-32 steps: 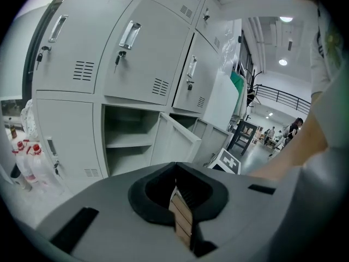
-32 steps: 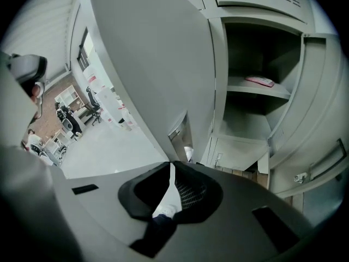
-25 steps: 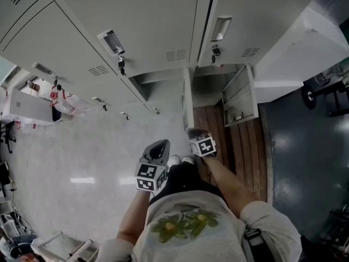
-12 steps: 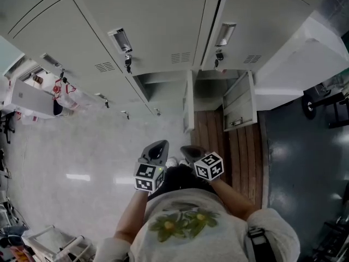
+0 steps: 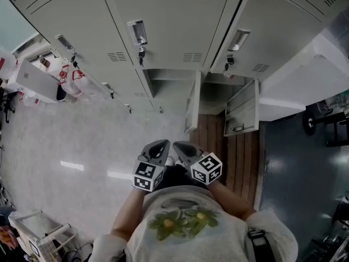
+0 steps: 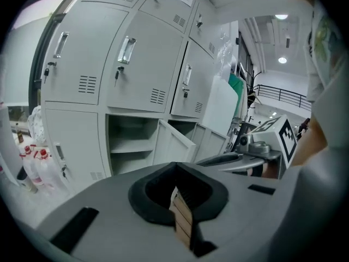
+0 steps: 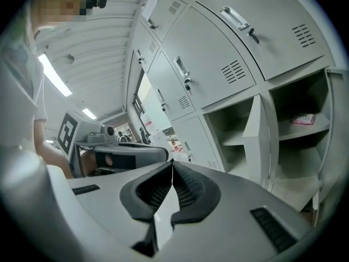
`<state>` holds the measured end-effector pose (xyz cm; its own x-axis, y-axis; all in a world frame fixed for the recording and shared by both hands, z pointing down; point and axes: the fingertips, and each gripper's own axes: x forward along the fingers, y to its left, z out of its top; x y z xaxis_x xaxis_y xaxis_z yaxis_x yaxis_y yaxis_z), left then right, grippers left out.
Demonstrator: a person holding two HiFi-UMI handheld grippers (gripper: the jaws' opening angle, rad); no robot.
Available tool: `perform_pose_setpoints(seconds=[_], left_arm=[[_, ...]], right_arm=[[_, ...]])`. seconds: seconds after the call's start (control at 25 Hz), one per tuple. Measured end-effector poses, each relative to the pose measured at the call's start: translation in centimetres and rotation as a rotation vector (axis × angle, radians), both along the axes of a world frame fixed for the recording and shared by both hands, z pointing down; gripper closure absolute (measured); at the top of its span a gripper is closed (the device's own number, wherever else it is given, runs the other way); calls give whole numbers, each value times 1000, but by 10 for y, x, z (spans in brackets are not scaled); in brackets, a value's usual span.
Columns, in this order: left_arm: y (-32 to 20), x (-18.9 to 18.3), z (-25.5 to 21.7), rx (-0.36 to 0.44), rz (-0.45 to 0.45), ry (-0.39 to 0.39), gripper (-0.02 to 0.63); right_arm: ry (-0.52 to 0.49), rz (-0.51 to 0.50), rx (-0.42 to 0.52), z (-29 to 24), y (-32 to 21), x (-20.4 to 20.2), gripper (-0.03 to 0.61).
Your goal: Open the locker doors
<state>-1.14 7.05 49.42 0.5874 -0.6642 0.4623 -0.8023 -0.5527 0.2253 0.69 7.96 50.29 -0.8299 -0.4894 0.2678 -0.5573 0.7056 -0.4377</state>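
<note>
A bank of grey lockers (image 5: 174,21) fills the top of the head view. Two lower doors stand open: one (image 5: 192,105) in the middle, another (image 5: 241,108) to its right. The upper doors above them are closed, with handles (image 5: 137,33) and hanging keys. Both grippers hang close to the person's body, side by side, apart from the lockers. My left gripper (image 5: 160,145) is shut and holds nothing (image 6: 174,165). My right gripper (image 5: 179,145) is shut and holds nothing too (image 7: 172,164). An open compartment (image 7: 234,124) with shelves shows ahead of the right gripper.
A further locker stands open at far left, with red and white bags (image 5: 66,74) in it. A wooden floor strip (image 5: 218,141) lies under the open doors, with dark floor to its right. A white wire cart (image 5: 38,231) sits at bottom left. Bottles (image 6: 32,162) stand near the lockers.
My right gripper has drawn back from the open middle door to the person's body, beside the left gripper. The head view has tilted up, showing more of the upper lockers.
</note>
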Motion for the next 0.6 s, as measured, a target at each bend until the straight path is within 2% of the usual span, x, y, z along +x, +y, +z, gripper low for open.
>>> perform_pose_setpoints(seconds=[0.44, 0.6], left_arm=[[1, -26, -4, 41, -143, -23, 586], [3, -40, 1, 30, -180, -39, 586]], right_arm=[[5, -89, 91, -10, -3, -18, 548], [-12, -110, 101, -15, -6, -29, 548]])
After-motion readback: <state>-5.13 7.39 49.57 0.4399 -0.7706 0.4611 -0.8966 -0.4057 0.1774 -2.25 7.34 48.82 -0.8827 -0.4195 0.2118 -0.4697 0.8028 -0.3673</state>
